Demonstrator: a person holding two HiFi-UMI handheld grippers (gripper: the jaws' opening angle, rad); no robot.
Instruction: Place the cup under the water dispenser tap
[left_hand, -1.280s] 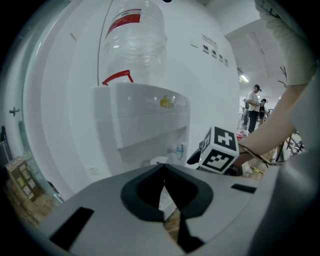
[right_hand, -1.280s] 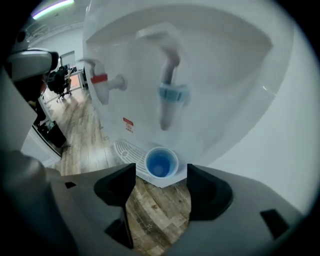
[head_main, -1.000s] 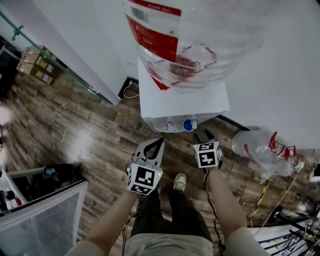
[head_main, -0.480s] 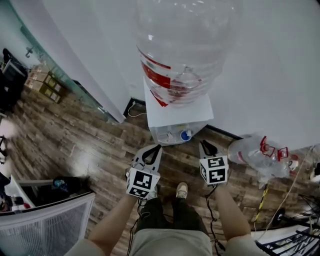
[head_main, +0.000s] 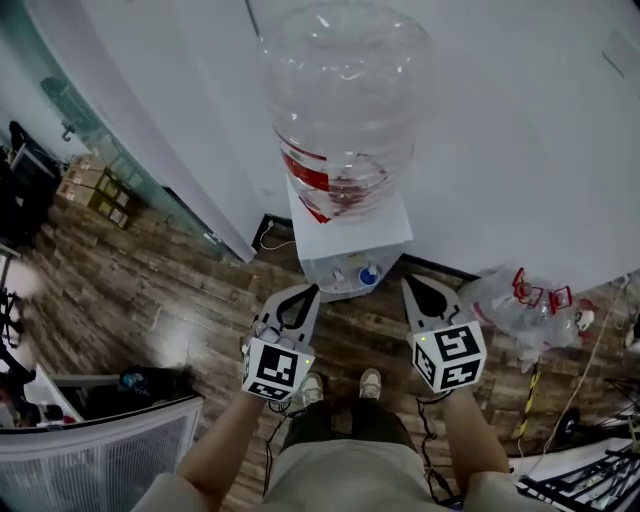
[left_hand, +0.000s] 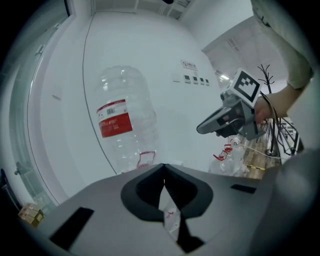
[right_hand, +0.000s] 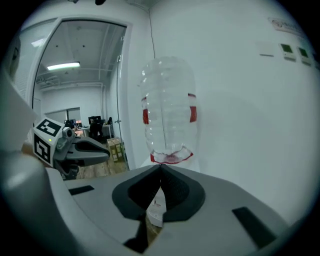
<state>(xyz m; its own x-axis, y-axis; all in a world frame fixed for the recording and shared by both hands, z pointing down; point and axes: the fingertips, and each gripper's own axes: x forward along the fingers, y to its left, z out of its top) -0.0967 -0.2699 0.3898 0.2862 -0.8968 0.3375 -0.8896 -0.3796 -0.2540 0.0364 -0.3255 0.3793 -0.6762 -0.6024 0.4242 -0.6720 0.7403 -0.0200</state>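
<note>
Zero cups in any view right now, so I can't say where the cup is. Both the left tool (head_main: 311, 289) and right tool (head_main: 408, 283) are shut on nothing, jaws tip to tip, held in front of the water dispenser (head_main: 350, 228) w/ its big clear bottle (head_main: 345, 110) on top and the blue tap (head_main: 371, 272) at the front. My guess, w/o seeing it: a drinking cup will be light, thin-walled and easy to crush or tip, so I'd pinch it at mid-wall w/ a soft squeeze, keep it upright, and approx. centre it under the tap.
</note>
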